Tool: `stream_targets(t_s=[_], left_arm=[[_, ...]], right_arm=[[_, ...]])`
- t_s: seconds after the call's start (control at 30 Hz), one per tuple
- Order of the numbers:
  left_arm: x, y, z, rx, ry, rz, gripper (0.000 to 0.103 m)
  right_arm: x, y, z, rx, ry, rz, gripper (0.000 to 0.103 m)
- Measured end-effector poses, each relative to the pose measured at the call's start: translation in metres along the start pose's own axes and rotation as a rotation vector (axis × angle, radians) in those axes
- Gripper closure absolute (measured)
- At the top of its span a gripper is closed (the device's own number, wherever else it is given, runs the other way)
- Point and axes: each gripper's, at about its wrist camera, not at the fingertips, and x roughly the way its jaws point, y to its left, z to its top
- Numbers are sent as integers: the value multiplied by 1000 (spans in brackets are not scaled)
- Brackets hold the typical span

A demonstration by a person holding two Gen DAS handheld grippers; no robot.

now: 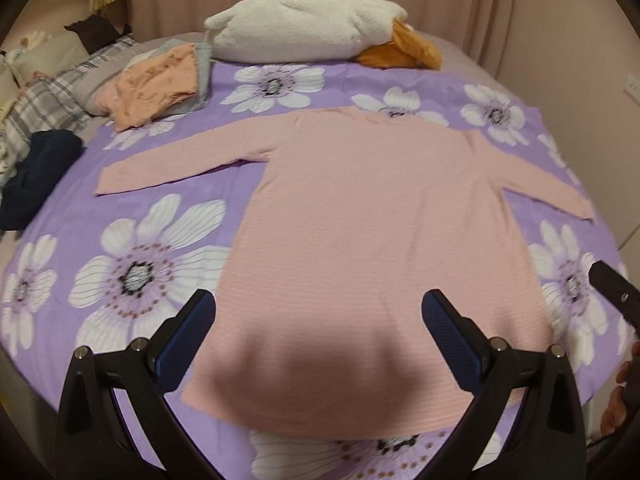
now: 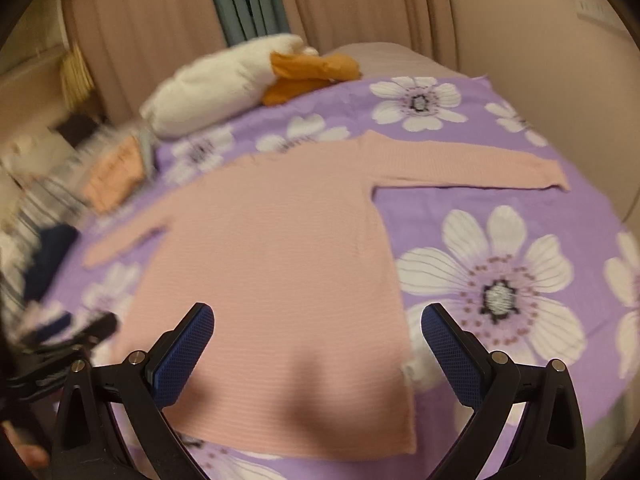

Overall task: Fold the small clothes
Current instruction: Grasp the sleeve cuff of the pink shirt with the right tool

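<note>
A pink ribbed long-sleeved sweater (image 1: 360, 240) (image 2: 272, 264) lies flat on the purple flowered bedspread (image 1: 140, 240) (image 2: 500, 220), both sleeves spread out to the sides and its hem nearest me. My left gripper (image 1: 318, 320) hovers open above the hem, with nothing between its blue pads (image 1: 192, 332). My right gripper (image 2: 318, 332) is also open and empty, above the sweater's lower right part. The right gripper's tip (image 1: 612, 292) shows at the right edge of the left wrist view. The left gripper (image 2: 68, 340) is blurred at the left edge of the right wrist view.
A white fluffy garment (image 1: 304, 28) and an orange one (image 1: 404, 52) lie at the bed's far end. A stack of folded peach and grey clothes (image 1: 160, 84) sits far left, a dark navy garment (image 1: 36, 176) and plaid pillows (image 1: 48, 100) at the left edge. Curtains and wall surround the bed.
</note>
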Motion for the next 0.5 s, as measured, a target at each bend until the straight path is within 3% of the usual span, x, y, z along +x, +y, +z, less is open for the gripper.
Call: stream_targets(t_s=[0.17,0.27,0.37,0.5], left_arm=[[16,2,11,-52,5,-197,0],[29,4,19,-101,13,-329,0],[46,0,31,-116,59,-367,0],[63,-6,45,-101,84,-339,0]], right_arm=[[-1,-53,11,171,-64,171,0],[7,-94,20,277,-89,202,0],[17,-134,32,357,-107,141,0],[42,-194,51,481,-106,90,0]])
